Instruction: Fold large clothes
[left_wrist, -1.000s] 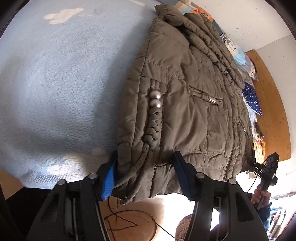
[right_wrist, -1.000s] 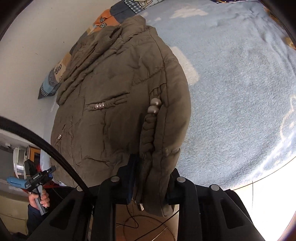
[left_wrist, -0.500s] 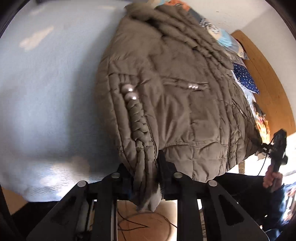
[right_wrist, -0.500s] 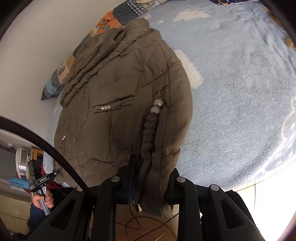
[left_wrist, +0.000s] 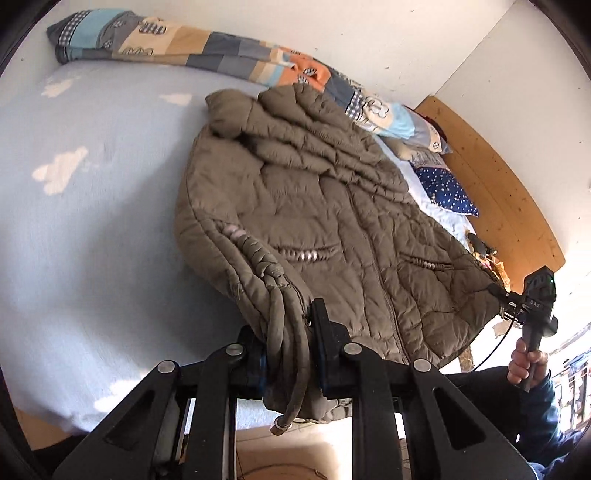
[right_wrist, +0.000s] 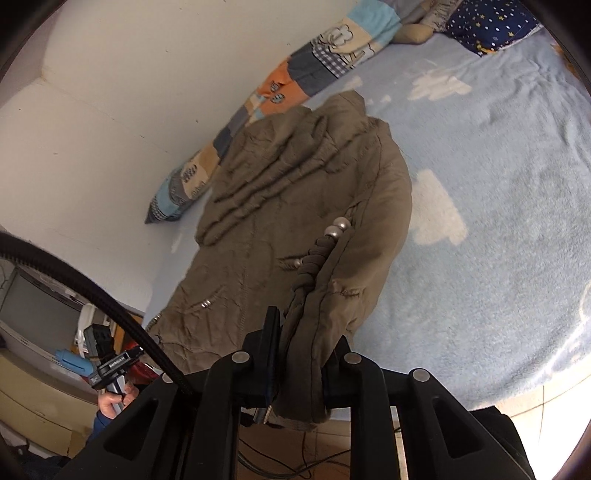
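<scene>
Both the left gripper (left_wrist: 291, 354) and right gripper (right_wrist: 299, 365) clamp the puffy olive jacket's (left_wrist: 332, 221) hem corners, whose slick bulky padding could slip free mid-fold.

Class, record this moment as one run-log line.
left claw: shut on jacket hem | right claw: shut on jacket hem | jacket: on blue blanket, unfolded

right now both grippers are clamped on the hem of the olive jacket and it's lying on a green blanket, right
Not quite: the blanket is light blue with white cloud shapes, not green, as the right wrist view shows. The rest holds: the left gripper and right gripper are both shut on the hem of the olive jacket.
</scene>
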